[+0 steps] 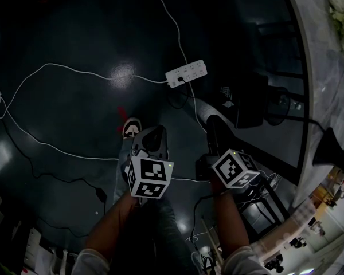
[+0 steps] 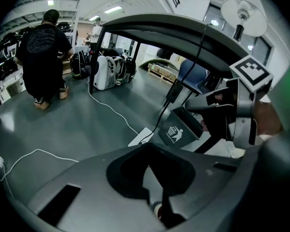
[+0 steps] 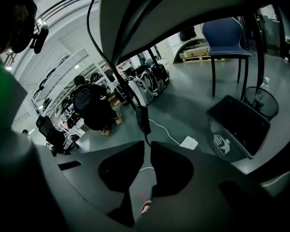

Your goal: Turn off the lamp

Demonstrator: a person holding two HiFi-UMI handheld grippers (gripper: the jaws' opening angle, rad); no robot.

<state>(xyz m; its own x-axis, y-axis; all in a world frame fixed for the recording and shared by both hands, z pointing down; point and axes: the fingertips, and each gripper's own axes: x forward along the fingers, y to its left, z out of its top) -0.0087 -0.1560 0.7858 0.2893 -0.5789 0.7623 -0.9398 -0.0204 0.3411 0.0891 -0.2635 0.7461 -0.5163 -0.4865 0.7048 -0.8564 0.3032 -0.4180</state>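
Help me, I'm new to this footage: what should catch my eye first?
A white lamp tops the left gripper view's upper right corner. In the head view, a white power strip shines on the dark floor, upper middle. In the right gripper view, a black cord switch hangs at centre.

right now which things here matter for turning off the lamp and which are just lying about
For the job: lamp, its black cord, the inline box on it (likely the switch), right gripper.
Lying about: trash bin, blue chair, white floor cable.
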